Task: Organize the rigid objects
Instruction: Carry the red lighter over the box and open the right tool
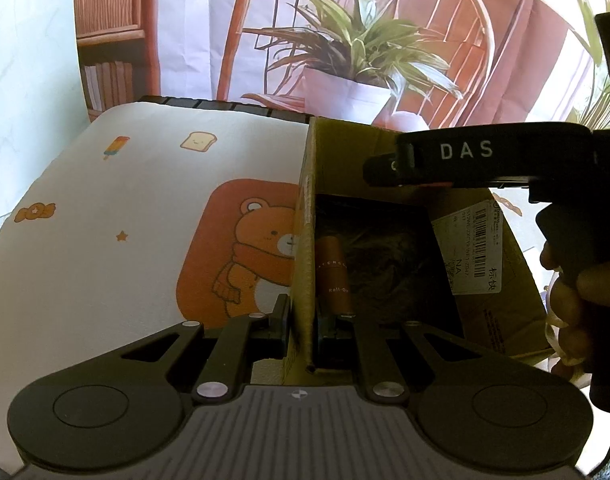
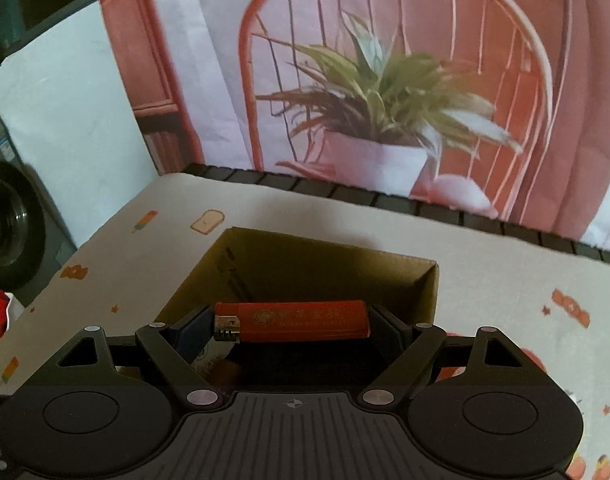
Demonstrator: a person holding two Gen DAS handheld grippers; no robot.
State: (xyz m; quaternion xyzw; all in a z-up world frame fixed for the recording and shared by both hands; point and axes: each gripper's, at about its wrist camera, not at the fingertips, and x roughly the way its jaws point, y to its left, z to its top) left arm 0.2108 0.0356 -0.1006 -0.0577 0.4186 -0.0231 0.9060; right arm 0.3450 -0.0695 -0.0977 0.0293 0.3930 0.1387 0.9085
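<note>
Cardboard box wall pinched in left claw; right claw grips orange lighter endwise.

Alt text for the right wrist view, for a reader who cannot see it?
The right gripper holds an orange lighter crosswise, end to end, above an open cardboard box. The box sits on a cartoon-printed tablecloth.

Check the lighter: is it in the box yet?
Not yet. The lighter is clamped lengthwise in the right gripper, held above the open cardboard box.
</note>
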